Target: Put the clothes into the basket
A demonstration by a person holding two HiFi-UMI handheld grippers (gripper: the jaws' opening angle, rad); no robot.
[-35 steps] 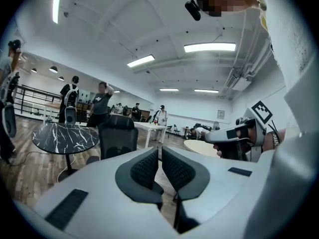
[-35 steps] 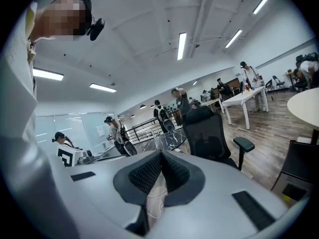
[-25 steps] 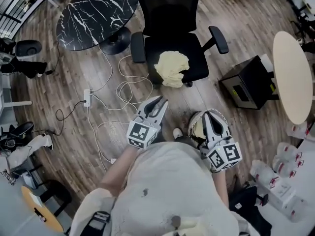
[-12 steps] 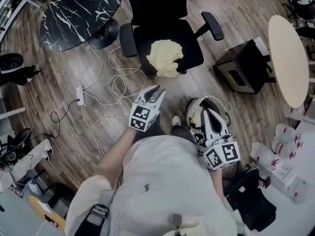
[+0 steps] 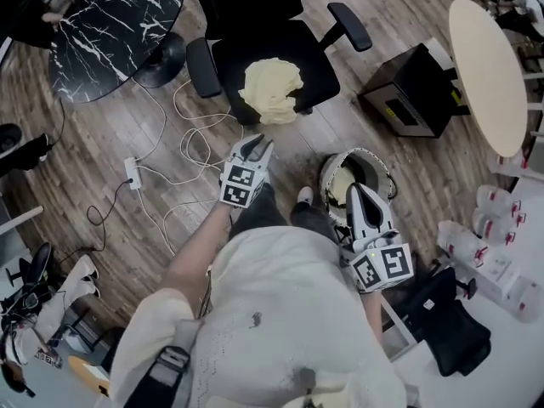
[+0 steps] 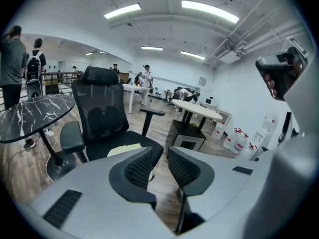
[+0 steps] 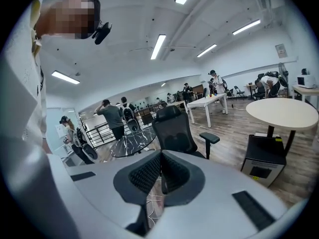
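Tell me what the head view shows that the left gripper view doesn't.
Only the head view: the basket on the floor, with something pale inside it. Only the left gripper view: the ceiling lights and the pipes along the ceiling. Both: the black office chair with the pale yellow cloth on its seat, the marble table, the round beige table and the black box.

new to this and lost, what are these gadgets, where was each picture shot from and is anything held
No robot here: a person holds a two-fingered gripper in each hand. The downward picture comes from a camera on the person's head; the other two from cameras riding on the grippers. The left gripper has its fingers apart, just opened wider, nothing between them. The right gripper is shut and empty, by the basket on the floor. A yellow garment lies on the black chair.
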